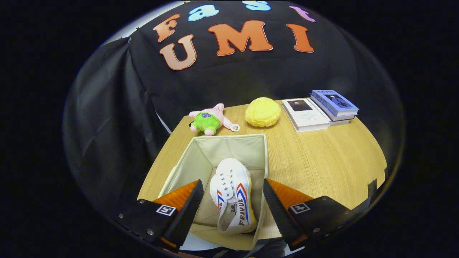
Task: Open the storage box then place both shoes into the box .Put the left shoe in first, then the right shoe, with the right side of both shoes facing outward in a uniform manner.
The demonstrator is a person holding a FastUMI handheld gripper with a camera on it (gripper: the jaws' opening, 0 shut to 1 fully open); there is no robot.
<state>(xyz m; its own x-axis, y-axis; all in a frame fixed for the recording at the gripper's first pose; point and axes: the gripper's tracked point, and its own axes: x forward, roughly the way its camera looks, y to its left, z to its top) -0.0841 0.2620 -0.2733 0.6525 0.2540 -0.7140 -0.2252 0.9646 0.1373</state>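
Observation:
An open cream fabric storage box stands on the wooden table just ahead of my fingers. Inside it lies a white canvas shoe with red and blue side stripes, toe pointing away from me, leaning toward the box's right wall. It looks like a pair lying side by side, but I cannot tell for sure. My gripper hovers above the box, open, with the shoe showing in the gap between the fingers and neither finger touching it.
Beyond the box lie a pink and green plush toy and a yellow round cushion. A white book and a stack of blue books sit at the table's far right. Bare tabletop stretches right of the box.

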